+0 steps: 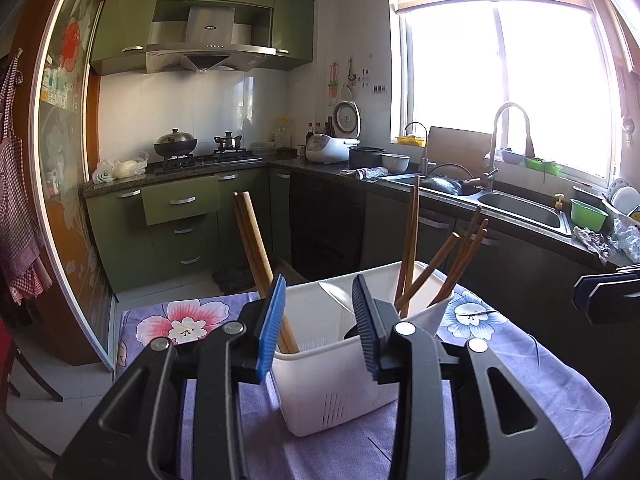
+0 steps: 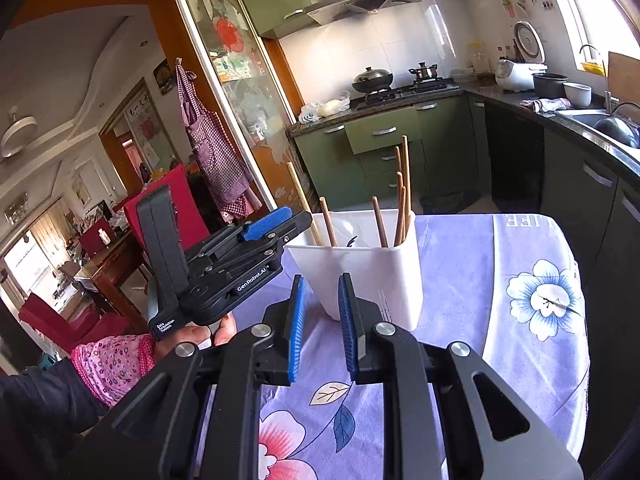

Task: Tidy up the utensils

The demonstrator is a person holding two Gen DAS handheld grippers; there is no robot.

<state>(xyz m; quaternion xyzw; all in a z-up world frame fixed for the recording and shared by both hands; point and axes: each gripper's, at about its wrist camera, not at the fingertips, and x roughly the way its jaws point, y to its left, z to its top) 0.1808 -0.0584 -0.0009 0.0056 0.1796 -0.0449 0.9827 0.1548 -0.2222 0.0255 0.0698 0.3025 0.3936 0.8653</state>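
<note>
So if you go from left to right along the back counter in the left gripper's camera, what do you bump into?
White plastic bags → lidded wok → small pot → white rice cooker → dark pot → white bowl → tall faucet → green bowl.

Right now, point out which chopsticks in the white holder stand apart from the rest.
The pale thick pair, leaning alone in the white holder's left compartment beside the left gripper. The darker chopsticks cluster in the right compartment.

harsh daylight blows out the window [image 1: 504,88]; interior dimmer, sharp, fisheye bending the edges
</note>
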